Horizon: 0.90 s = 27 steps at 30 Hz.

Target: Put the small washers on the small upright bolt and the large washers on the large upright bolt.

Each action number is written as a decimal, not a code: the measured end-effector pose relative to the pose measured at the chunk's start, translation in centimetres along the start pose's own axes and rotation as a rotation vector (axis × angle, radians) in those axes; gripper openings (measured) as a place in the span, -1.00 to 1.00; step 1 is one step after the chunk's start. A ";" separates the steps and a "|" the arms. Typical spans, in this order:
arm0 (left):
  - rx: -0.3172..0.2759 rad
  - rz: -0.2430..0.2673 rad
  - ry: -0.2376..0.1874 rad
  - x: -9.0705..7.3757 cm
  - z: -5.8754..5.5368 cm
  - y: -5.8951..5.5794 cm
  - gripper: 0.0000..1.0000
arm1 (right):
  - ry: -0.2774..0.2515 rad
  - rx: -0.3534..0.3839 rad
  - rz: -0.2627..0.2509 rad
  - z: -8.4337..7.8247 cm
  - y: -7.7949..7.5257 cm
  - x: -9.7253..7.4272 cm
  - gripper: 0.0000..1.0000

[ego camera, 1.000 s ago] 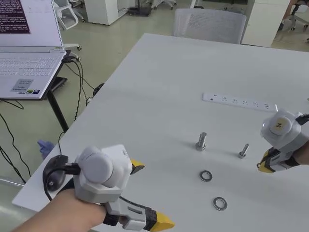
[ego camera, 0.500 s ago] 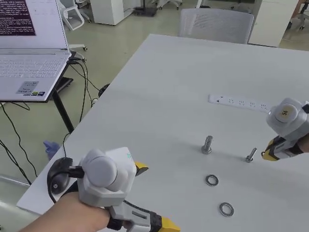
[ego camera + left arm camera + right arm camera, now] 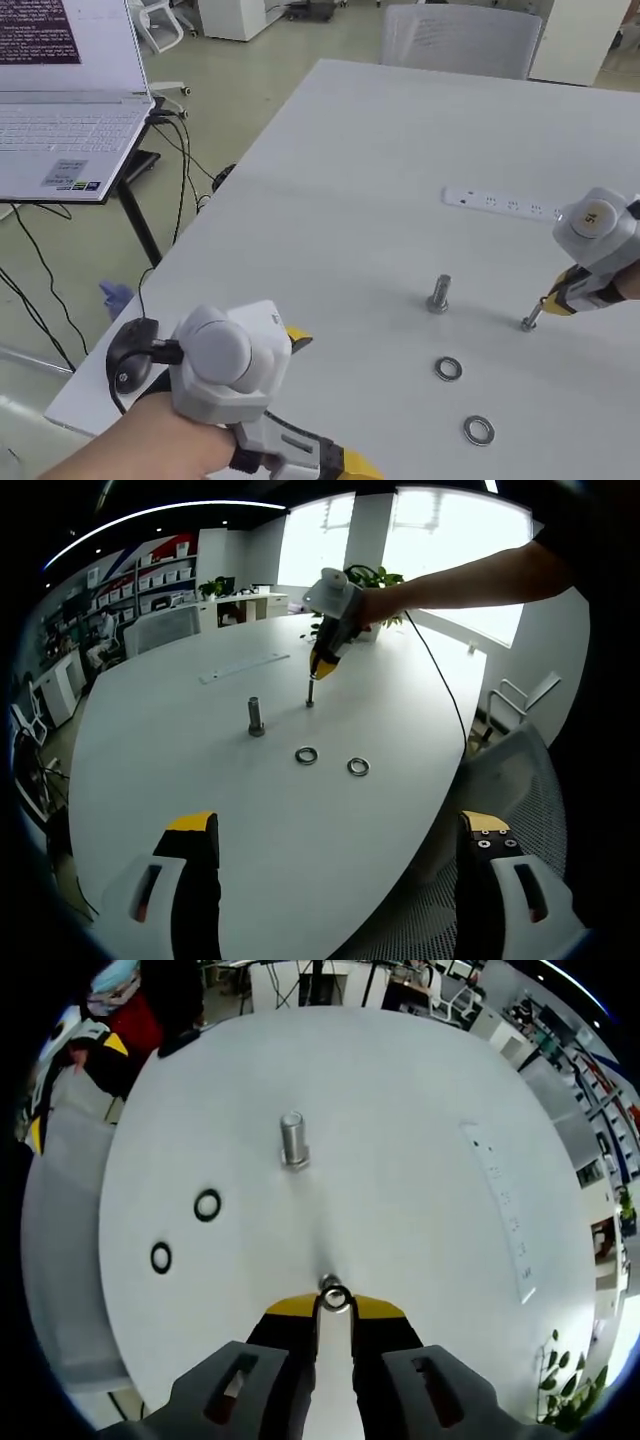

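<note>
The large bolt (image 3: 438,295) (image 3: 291,1140) stands upright on the white table (image 3: 340,200). To its right stands the small bolt (image 3: 529,321) (image 3: 310,693). My right gripper (image 3: 550,304) (image 3: 335,1305) is tilted down onto the small bolt's top, its jaws shut on a small washer (image 3: 336,1299) right over the bolt's tip. Two loose washers (image 3: 449,369) (image 3: 479,430) lie flat nearer me, also seen as rings (image 3: 207,1204) (image 3: 160,1257). My left gripper (image 3: 330,402) (image 3: 338,825) hovers open over the table's near edge, holding nothing.
A white power strip (image 3: 500,205) lies beyond the bolts. An open laptop (image 3: 60,130) sits on a stand to the left, with cables hanging to the floor. A mesh chair (image 3: 460,40) stands at the table's far side.
My right gripper has moved left and up from beside the small bolt until its tip sits on the bolt's top. The left gripper has barely moved; the head camera shifted.
</note>
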<state>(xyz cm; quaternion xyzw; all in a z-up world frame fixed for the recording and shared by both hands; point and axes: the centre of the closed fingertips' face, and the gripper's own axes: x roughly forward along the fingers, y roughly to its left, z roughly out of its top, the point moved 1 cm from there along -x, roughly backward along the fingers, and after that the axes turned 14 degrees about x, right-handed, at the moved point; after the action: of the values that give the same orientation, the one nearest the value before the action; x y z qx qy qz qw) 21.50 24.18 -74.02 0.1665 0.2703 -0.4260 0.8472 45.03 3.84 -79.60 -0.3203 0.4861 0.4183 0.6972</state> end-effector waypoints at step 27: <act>-0.015 -0.003 0.012 0.3 -0.6 0.1 0.96 | 0.031 -0.002 0.019 -0.4 -0.1 2.0 -0.76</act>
<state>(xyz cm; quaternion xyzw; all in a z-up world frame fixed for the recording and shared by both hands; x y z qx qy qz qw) 21.61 24.34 -74.68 0.1625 0.2789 -0.4243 0.8460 45.34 3.96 -81.61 -0.3229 0.4995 0.4204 0.6852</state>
